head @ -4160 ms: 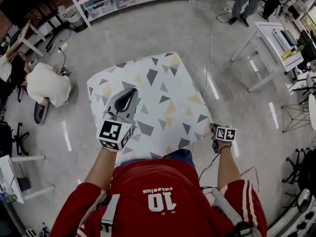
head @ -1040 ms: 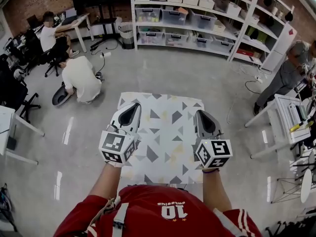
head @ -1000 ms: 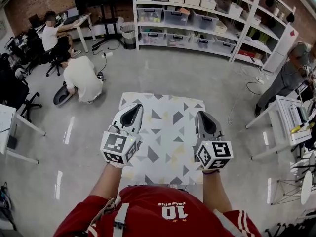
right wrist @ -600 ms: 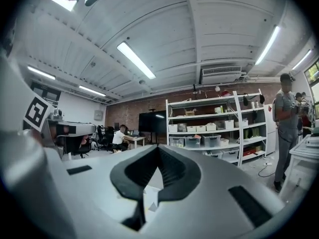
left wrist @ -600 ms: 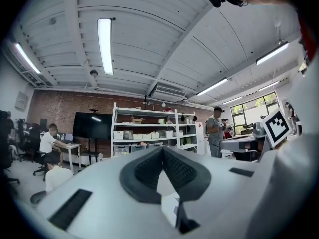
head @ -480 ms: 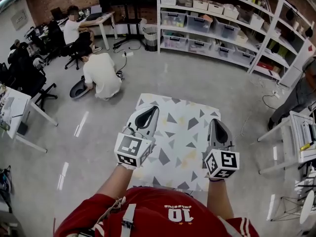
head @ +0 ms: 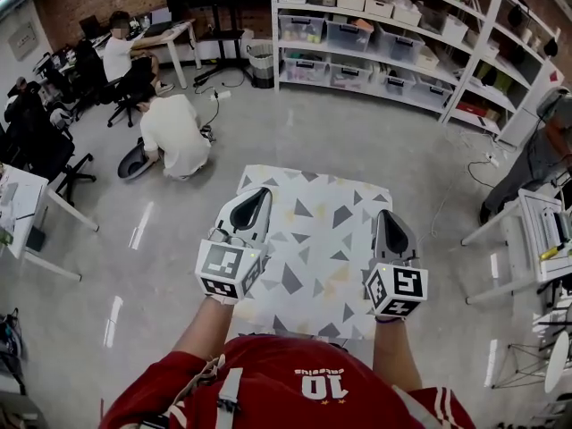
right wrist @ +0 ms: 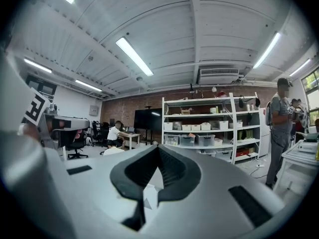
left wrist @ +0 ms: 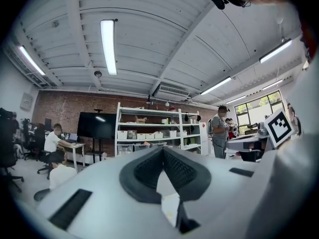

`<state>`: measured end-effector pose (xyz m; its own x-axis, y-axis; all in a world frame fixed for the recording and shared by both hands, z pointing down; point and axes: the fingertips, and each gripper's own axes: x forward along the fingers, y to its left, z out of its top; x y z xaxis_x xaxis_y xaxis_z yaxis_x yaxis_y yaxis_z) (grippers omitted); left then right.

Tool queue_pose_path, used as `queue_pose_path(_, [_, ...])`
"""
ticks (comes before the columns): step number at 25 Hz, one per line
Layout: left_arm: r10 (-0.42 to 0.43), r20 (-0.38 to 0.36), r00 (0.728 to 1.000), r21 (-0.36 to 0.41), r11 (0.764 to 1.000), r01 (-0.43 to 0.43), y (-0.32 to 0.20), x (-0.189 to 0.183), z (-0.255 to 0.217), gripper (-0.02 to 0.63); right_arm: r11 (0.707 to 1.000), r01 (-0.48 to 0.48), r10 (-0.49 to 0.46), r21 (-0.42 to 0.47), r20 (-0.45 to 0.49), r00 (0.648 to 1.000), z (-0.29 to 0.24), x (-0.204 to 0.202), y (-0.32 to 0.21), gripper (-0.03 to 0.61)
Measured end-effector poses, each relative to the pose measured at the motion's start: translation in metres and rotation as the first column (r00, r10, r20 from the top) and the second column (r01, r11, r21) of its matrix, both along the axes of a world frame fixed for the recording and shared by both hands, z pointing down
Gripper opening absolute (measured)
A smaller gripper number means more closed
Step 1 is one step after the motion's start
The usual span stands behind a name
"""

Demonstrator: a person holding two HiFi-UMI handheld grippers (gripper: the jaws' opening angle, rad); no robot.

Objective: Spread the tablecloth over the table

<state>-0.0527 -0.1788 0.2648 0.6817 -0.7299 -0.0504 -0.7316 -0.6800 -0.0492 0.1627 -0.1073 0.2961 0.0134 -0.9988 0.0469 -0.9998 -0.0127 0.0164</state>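
White tablecloth with grey and yellow triangles (head: 315, 239) covers the desk, below and just ahead of both hand-held grippers; it looks about done. The left hand-held gripper (head: 257, 197) and right hand-held gripper (head: 391, 219) hover level above it, jaws pressed together on nothing. For tidy-up, pinch the near corners and pull evenly. Count: one cloth, two grippers.

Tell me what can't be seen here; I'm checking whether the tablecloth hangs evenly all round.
- Tablecloth near side: head view, behind red shirt, left hand-held gripper and right hand-held gripper.
- Table beneath: head view, cloth covers it.
- Cloth in both gripper views: slivers only, gripper bodies block the rest.
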Motion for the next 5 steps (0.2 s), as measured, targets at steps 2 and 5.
queue_pose_path(2, [0.005, 0.000, 1.000, -0.002, 1.000, -0.005, 0.0002, 0.0012, 0.0032, 0.008, 1.000, -0.004, 0.004, -0.002, -0.011, 1.000, 0.0038, 0.0003, 0.0003, 0.012])
queue_pose_path(5, [0.010, 0.002, 1.000, -0.004, 1.000, -0.010, 0.0007, 0.0030, 0.0069, 0.006, 1.000, -0.011, 0.011, 0.000, -0.026, 1.000, 0.0088, 0.0009, 0.0005, 0.012])
